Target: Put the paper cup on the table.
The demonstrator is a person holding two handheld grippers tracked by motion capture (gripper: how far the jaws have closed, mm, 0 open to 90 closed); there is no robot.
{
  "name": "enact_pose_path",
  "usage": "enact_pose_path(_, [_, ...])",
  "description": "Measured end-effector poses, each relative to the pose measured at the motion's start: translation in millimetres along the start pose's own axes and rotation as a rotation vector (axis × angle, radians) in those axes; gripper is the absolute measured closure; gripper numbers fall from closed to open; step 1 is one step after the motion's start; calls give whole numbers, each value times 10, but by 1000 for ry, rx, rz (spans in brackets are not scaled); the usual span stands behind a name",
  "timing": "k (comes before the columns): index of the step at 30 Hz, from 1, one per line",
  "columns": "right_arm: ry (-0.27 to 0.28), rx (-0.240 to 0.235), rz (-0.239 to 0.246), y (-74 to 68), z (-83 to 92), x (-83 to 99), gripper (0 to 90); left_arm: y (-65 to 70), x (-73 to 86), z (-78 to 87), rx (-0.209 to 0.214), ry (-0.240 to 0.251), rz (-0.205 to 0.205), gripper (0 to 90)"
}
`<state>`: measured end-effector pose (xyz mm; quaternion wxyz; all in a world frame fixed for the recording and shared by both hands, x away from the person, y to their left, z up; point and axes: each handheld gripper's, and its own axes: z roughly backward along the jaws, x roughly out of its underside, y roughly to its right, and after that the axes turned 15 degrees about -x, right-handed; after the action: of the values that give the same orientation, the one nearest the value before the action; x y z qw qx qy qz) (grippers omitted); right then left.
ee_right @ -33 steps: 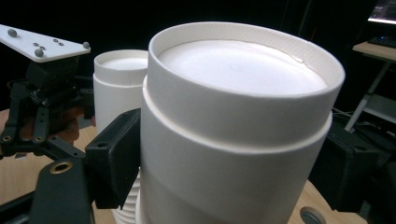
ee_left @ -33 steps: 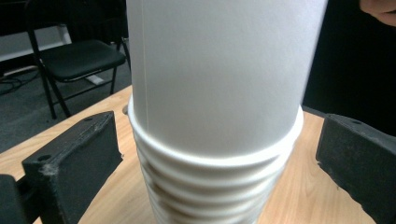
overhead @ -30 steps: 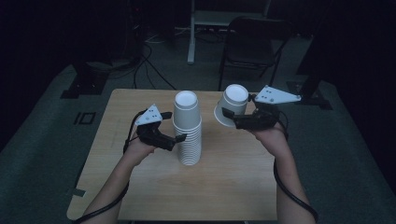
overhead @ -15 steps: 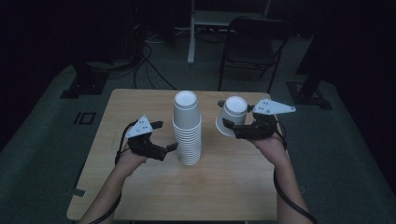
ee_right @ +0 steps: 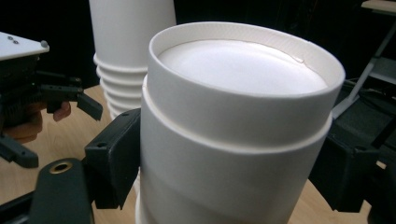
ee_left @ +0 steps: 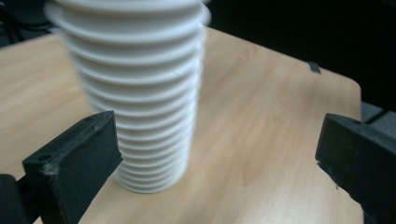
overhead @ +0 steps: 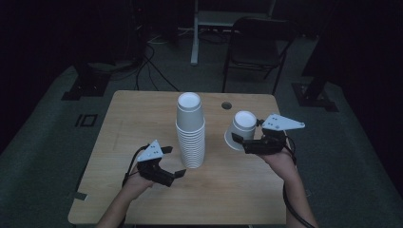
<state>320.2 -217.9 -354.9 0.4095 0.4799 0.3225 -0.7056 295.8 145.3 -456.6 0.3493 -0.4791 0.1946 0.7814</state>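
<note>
Right gripper (overhead: 242,141) clamped on an upturned white paper cup (overhead: 240,130), base up, tilted, held above the table (overhead: 142,118) right of the stack of cups (overhead: 191,130); possibly two nested cups, hard to tell. Left gripper (overhead: 174,164), jaws spread wide and empty, sits low just beside the stack's foot.

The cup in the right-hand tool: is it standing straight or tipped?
Tipped. The cup, upside down with its base showing, leans in the right gripper, whose jaws clamp its sides, above the table.
</note>
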Motion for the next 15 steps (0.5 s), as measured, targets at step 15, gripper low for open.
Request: enact_pose_path(15, [-5, -14, -20, -121, 65, 233, 195, 408, -104, -340, 97, -27, -39, 3])
